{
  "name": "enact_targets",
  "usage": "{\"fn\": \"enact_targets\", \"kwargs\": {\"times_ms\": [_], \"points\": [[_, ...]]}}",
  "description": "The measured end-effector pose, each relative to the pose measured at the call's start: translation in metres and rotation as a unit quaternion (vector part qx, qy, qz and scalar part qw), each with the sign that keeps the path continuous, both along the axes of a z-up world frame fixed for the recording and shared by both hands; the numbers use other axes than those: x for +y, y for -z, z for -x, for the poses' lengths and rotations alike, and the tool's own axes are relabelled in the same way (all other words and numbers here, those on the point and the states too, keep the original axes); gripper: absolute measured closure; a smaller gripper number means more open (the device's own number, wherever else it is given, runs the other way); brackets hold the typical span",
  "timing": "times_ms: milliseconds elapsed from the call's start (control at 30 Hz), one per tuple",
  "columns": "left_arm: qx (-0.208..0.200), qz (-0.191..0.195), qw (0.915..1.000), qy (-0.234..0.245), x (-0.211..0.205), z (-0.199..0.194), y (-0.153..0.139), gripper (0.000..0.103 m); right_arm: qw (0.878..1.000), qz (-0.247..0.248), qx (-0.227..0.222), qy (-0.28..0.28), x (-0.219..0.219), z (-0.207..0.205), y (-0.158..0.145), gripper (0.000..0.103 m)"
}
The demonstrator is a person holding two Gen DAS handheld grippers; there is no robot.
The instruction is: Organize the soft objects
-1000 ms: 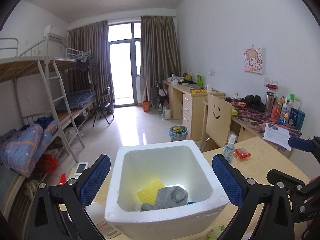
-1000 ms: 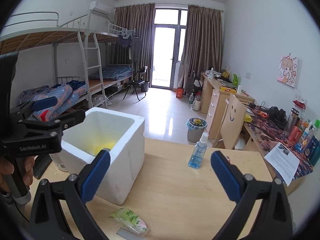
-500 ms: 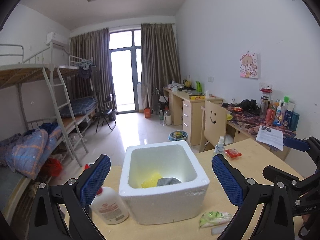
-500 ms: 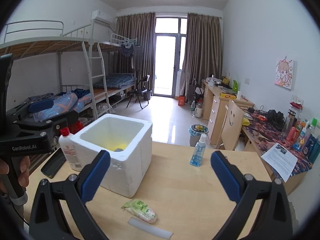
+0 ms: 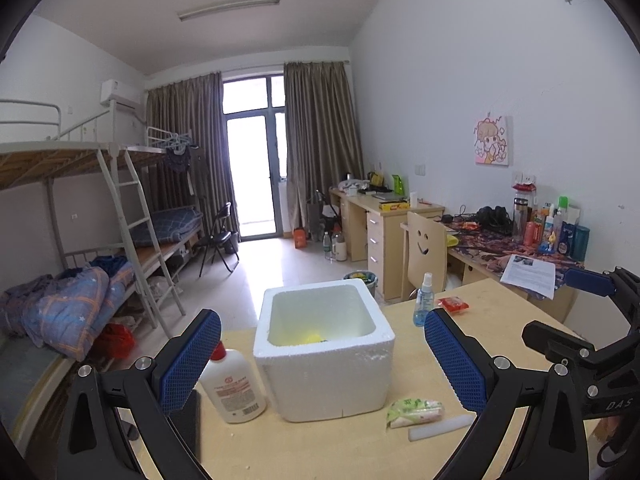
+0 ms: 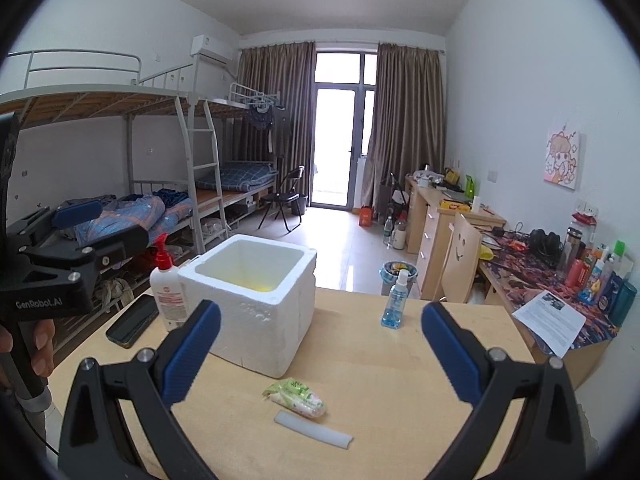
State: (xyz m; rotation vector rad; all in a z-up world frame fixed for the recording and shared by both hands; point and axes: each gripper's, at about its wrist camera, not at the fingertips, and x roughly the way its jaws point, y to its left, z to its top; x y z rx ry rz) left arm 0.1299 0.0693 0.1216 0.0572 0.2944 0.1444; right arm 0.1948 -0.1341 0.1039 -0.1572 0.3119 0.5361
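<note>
Both grippers hang with fingers spread wide, nothing between them — left gripper (image 5: 322,356), its body marked "GenRobot.AI", and right gripper (image 6: 320,344). The green-printed soft packet (image 6: 295,396) lies on the table (image 6: 400,360) just before the foam box (image 6: 250,300).

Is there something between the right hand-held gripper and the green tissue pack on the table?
Nothing visible blocks it. The green tissue pack lies on bare table ahead of the open right hand-held gripper. The foam box stands further back to the left, and a white strip lies just before the pack.
</note>
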Motion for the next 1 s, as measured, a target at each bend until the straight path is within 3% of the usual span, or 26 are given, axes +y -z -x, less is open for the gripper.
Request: {"fn": "enact_targets", "kwargs": {"times_ms": [1000], "points": [[-0.042,0.000,0.9991,-0.002,-0.030,0.105,0.017,0.001,0.999,-0.005,-0.031,-0.004,-0.029,0.095,0.015,0.001]]}}
